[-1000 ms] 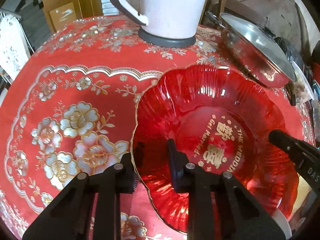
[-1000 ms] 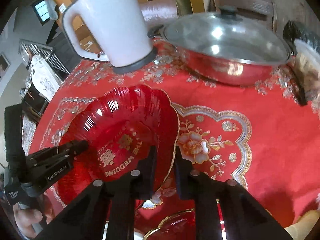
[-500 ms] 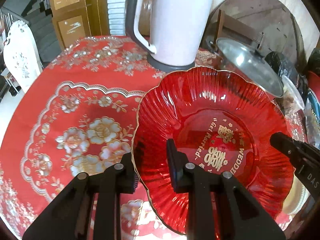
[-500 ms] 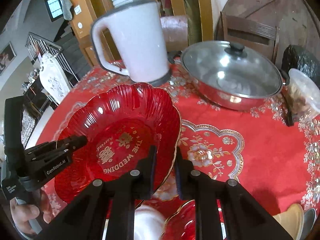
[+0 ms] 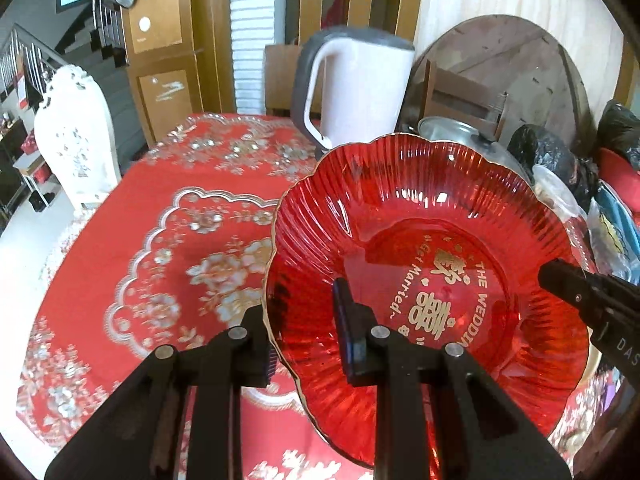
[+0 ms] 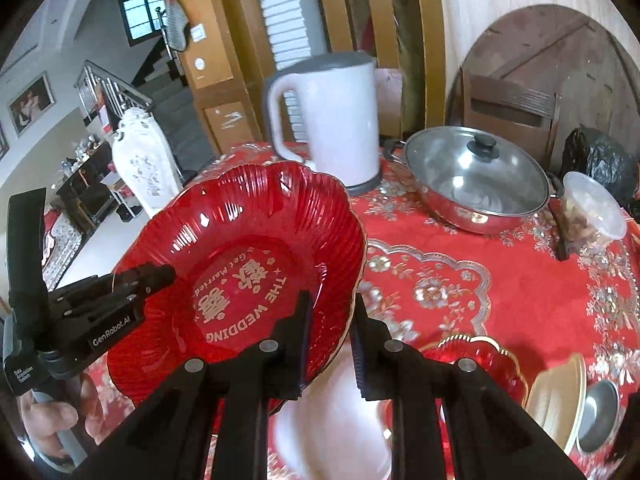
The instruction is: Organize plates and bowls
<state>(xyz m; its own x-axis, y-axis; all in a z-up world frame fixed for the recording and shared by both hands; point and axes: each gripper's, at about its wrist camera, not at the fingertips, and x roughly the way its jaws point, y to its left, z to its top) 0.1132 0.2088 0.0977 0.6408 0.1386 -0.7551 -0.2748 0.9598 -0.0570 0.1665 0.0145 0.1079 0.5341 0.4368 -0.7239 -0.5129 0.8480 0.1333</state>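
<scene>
A red fluted glass plate (image 5: 400, 220) with gold wedding lettering hangs tilted above the red tablecloth, carried by both grippers. My left gripper (image 5: 302, 344) is shut on its left rim, one finger outside and one inside the dish. My right gripper (image 6: 328, 340) is shut on the opposite rim of the same plate (image 6: 240, 232). In each wrist view the other gripper shows at the far rim: the right one (image 5: 560, 280) and the left one (image 6: 136, 284), held by a hand. A second red plate (image 6: 472, 364) lies on the table below.
A white kettle (image 6: 332, 120) and a lidded steel pot (image 6: 472, 176) stand at the back of the table (image 6: 500, 280). A plastic tub (image 6: 592, 212) sits at the right. Beige plates (image 6: 560, 392), a metal bowl (image 6: 600, 412) and a blurred white dish (image 6: 332, 420) lie near the front.
Both grippers have risen and drawn back with the red plate between them, so it now hangs higher above the cloth. The kettle and pot look farther away.
</scene>
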